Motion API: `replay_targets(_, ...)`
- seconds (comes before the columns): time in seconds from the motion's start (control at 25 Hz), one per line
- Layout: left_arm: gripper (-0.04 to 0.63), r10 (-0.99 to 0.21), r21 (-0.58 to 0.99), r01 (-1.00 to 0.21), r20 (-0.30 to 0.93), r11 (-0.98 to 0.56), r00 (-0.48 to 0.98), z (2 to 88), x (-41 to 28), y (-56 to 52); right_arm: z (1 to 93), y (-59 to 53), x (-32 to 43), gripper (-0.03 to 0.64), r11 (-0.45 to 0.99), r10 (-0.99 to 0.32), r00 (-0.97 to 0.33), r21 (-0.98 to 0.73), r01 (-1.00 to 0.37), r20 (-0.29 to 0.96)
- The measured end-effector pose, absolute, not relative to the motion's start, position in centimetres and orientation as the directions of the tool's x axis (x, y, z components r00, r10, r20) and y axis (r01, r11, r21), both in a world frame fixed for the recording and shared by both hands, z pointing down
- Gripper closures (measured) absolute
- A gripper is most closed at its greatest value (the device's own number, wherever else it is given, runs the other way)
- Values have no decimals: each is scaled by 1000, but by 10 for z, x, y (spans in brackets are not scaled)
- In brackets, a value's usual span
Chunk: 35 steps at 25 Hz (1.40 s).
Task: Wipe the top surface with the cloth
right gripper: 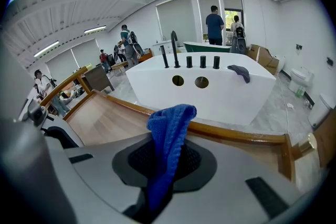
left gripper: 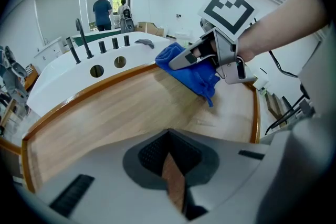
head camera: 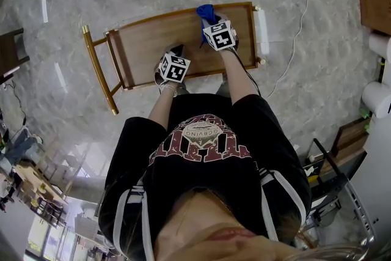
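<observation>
Closest in, a black shirt (head camera: 208, 174) with a red print is seen from above, and both arms are stretched out over a wooden surface (head camera: 146, 46) with a raised golden-brown rim. The left gripper (left gripper: 169, 152) is held at the near edge of that surface, roughly midway along. Its jaws are pretty much together, with only a thin sliver of wood showing between them, and nothing is gripped there. A bit further out and to the right, the right gripper (right gripper: 167, 160) is held over the far right part of the wood, jaws clamped on the blue cloth (head camera: 206, 11). The cloth is bunched up, pokes out ahead of the jaws and droops toward the wood near the far rim. In the left gripper view its lowest tip looks to be down at the wood, though actual contact can't be called for sure. The two grippers are apart, not touching. At the left end of the surface a brass-coloured handle bar (head camera: 98, 67) is fixed along the short side. Beyond the far rim a white tub (right gripper: 210, 94) is seen, with two round holes, a row of black taps (right gripper: 189, 62) and a dark grey rag (right gripper: 239, 72) laid on its top. Grey marble-look floor (head camera: 305, 82) is all around, with a white cable (head camera: 302, 21) trailed across it on the right. Way at the back, a few people (right gripper: 214, 23) can be made out by a doorway.
</observation>
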<state>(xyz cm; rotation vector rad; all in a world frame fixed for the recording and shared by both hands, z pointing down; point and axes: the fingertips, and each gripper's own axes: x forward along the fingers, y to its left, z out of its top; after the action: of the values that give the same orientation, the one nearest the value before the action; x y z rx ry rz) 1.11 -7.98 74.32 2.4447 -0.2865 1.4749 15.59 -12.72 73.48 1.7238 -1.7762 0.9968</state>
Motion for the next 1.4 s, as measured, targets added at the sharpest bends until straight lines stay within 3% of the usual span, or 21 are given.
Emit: replay_targets(1.4, 548, -54, 111, -328, 889, -938, 454, 744, 15, -76, 737, -65, 264, 560, -216, -599, 66, -82, -973, 798)
